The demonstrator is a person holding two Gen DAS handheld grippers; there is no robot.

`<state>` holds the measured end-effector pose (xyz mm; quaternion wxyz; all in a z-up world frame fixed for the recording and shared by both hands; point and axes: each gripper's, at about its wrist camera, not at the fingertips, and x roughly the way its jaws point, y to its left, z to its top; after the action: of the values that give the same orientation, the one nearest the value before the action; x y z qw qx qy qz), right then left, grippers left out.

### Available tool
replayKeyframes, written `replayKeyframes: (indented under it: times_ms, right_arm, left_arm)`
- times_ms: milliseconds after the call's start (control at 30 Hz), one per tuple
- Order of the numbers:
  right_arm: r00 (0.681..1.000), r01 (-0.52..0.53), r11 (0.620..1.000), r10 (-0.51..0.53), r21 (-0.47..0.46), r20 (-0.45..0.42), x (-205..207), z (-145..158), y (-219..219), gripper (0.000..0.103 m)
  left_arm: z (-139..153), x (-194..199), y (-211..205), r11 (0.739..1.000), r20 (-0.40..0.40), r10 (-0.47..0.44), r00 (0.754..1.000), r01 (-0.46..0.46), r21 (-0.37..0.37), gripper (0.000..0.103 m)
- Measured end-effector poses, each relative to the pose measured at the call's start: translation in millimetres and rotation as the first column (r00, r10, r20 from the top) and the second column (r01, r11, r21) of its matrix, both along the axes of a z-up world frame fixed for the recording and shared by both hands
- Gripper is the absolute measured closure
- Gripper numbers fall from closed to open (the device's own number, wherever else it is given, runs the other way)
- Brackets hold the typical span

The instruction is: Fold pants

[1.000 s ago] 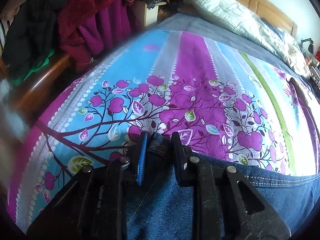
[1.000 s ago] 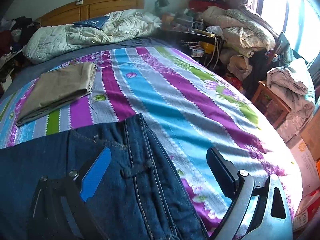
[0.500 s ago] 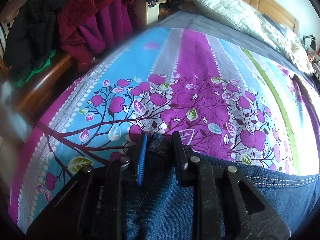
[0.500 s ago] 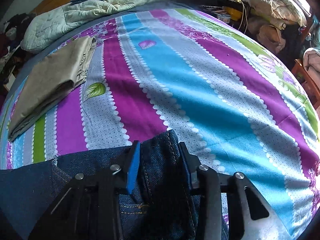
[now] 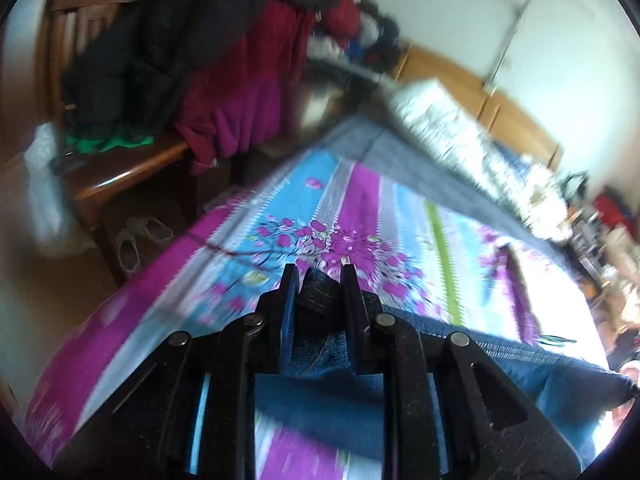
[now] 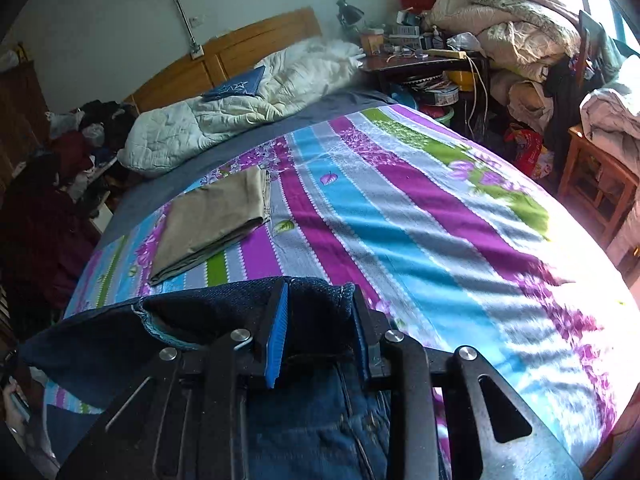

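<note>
Denim was clamped in both claws: the left gripper (image 5: 318, 280) pinched one corner of the jeans (image 6: 320, 420), and the right gripper (image 6: 318, 320) was closed on the other, so the cloth hung between them above the striped bedsheet (image 6: 420, 240). I judged that the thick band could slip from the narrow pads if one side pulled harder, and that a careless swing might disturb the folded khaki pants (image 6: 212, 220) lying well apart.
</note>
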<state>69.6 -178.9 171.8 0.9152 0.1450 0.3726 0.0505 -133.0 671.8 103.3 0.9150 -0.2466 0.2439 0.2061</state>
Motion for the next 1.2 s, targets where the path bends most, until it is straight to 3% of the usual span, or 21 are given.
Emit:
replayKeyframes:
  times_ms: [67,133,200,267,333,433,533,567,600,633,733,767,833,1000,1067,1133,1200]
  right_arm:
    - [1.0,-0.003,0.999,0.003,0.052,-0.001,-50,-9,-24,0.072]
    - [1.0,0.022,0.995,-0.021,0.097,-0.017,-98,-31,-48,0.065]
    - [0.992,0.078,0.988,-0.063,0.134,-0.109,-134,-66,-66,0.062]
    - [0.973,0.136,0.983,-0.11,0.12,-0.205,-160,-98,-76,0.056]
    - [0.961,0.171,0.967,-0.122,0.188,-0.246,-181,-118,-84,0.056]
    - [0.96,0.193,0.928,-0.112,0.318,-0.257,-201,-128,-87,0.05]
    - [0.965,0.18,0.872,-0.066,0.455,-0.256,-200,-135,-81,0.048]
    - [0.965,0.182,0.843,-0.054,0.506,-0.258,-197,-139,-77,0.044]
    - [0.964,0.189,0.807,-0.043,0.559,-0.264,-194,-143,-75,0.038]
    - [0.963,0.196,0.776,-0.037,0.599,-0.268,-191,-147,-72,0.036]
    - [0.966,0.188,0.725,-0.015,0.663,-0.258,-180,-150,-59,0.036]
    - [0.966,0.182,0.725,-0.007,0.664,-0.257,-177,-150,-55,0.036]
    - [0.969,0.161,0.729,0.012,0.665,-0.247,-174,-149,-46,0.036]
    - [0.968,0.125,0.767,0.044,0.629,-0.247,-178,-149,-32,0.036]
    - [0.97,0.121,0.774,0.042,0.622,-0.241,-181,-149,-32,0.036]
    - [0.971,0.123,0.775,0.036,0.62,-0.238,-177,-152,-31,0.036]
    - [0.972,0.121,0.777,0.034,0.618,-0.234,-177,-153,-30,0.036]
  left_arm:
    - [2,-68,-9,0.999,0.082,0.014,0.997,-0.011,-0.037,0.082]
    - [-13,-128,-21,0.997,0.1,0.04,0.994,-0.033,-0.069,0.081]
    - [-41,-172,-29,0.99,0.071,0.068,0.995,-0.059,-0.131,0.078]
    - [-86,-216,-33,0.959,-0.029,0.143,0.989,-0.145,-0.245,0.078]
    - [-115,-256,-39,0.923,-0.099,0.248,0.964,-0.266,-0.279,0.079]
    - [-132,-292,-49,0.867,-0.094,0.333,0.938,-0.344,-0.361,0.078]
    - [-134,-290,-63,0.848,-0.065,0.305,0.95,-0.302,-0.436,0.075]
    - [-134,-280,-67,0.846,-0.064,0.281,0.958,-0.278,-0.455,0.071]
    - [-134,-271,-69,0.836,-0.066,0.262,0.963,-0.261,-0.483,0.061]
    - [-136,-264,-71,0.821,-0.065,0.25,0.966,-0.247,-0.515,0.055]
    - [-144,-245,-67,0.757,-0.079,0.243,0.967,-0.24,-0.607,0.053]
    - [-148,-240,-65,0.734,-0.072,0.241,0.968,-0.23,-0.639,0.053]
    - [-152,-231,-59,0.718,-0.091,0.239,0.967,-0.239,-0.654,0.053]
    - [-144,-232,-57,0.735,-0.061,0.251,0.966,-0.231,-0.638,0.046]
    - [-138,-236,-59,0.735,0.011,0.234,0.972,-0.17,-0.657,0.046]
    - [-131,-231,-59,0.762,0.003,0.212,0.977,-0.163,-0.627,0.046]
    - [-133,-228,-58,0.761,0.005,0.196,0.981,-0.149,-0.632,0.046]
